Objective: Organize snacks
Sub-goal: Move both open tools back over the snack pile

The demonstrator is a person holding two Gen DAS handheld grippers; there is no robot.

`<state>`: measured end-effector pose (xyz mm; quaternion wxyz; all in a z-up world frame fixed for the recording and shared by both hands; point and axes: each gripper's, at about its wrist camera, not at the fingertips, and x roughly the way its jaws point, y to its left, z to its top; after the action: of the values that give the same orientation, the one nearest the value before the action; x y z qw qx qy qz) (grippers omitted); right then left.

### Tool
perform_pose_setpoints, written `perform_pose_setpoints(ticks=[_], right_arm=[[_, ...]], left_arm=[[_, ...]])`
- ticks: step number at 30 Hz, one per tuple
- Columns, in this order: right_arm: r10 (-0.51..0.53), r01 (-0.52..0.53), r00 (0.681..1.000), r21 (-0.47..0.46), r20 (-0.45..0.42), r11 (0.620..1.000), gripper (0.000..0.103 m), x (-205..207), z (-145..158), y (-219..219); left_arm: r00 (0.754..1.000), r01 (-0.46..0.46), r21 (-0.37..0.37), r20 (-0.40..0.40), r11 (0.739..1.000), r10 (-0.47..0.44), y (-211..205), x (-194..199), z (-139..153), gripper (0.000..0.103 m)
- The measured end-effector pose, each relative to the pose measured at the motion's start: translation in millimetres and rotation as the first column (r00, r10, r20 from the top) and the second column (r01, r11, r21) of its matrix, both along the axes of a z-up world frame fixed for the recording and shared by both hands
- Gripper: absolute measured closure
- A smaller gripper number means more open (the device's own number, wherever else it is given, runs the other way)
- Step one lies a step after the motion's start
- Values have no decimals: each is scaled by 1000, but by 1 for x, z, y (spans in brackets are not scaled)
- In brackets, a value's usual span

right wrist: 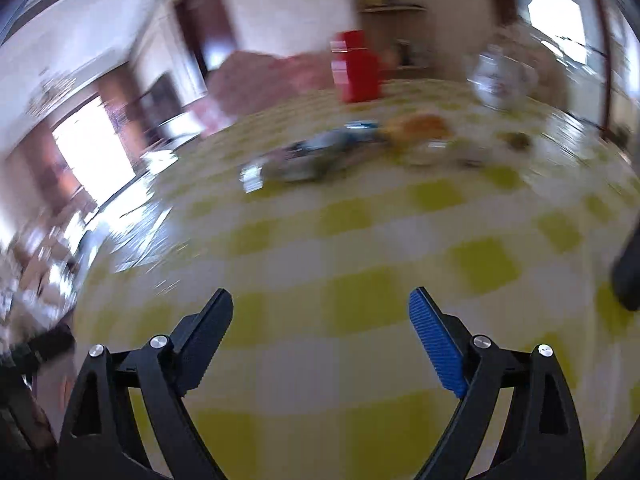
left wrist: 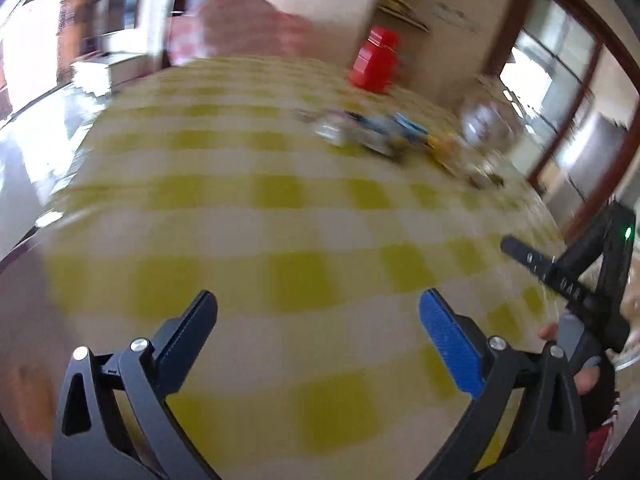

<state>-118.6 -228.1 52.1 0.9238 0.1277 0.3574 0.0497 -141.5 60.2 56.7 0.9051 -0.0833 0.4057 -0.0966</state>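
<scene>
Everything is smeared by blur. A heap of snack packets (left wrist: 372,132) (right wrist: 320,152), blue, silver and orange, lies far across the yellow-and-white chequered tablecloth (left wrist: 280,208) (right wrist: 360,240). My left gripper (left wrist: 318,300) stands open over bare cloth, well short of the packets, with nothing between its fingers. My right gripper (right wrist: 320,296) is open and empty too, also over bare cloth on the near side of the heap. In the left wrist view a black finger (left wrist: 536,264) of the other gripper shows at the right edge, with a hand behind it.
A red box (left wrist: 374,62) (right wrist: 356,68) stands upright at the table's far side. A clear glass jar (left wrist: 484,124) (right wrist: 500,76) sits right of the packets. The table edge and shiny floor (left wrist: 48,140) (right wrist: 132,216) lie to the left. A dark shape (right wrist: 628,272) intrudes at the right edge.
</scene>
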Motion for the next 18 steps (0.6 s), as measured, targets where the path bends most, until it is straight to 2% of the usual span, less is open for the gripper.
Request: perform_pose_setpoints(ticks=[3,5,8,11,15,17,18], right_arm=[[-83,82,994,-11,-76,997,16,30,-10,-32],[-128,125,987,-34,-100,992,16,43,-15,-46],[-240,236,967,-52,-83,970,16,73,-14,-72],[-405,406,914,10,-34,914,16,112,-7,-119],[-522,520,853,126,-15,845,16,164,-13,-187],[-544,547,836,162,-67,821,16,193,-23,-220],[-547,552,833,177,-83,815,16,202,-27,-231]], left_arm=[[998,52,35,-26,998,-51,-53,47,-13,2],[998,53,40,-29,998,-52,-80,77,-18,2],[1000,14,-7,-4,1000,-14,-114,122,-17,2],[999,-12,-98,28,995,15,-139,161,-16,2],[996,1,-217,84,976,17,-159,191,-21,2],[990,31,-217,140,976,-1,-164,195,-25,2],[986,60,-155,161,986,-34,-170,201,-27,2]])
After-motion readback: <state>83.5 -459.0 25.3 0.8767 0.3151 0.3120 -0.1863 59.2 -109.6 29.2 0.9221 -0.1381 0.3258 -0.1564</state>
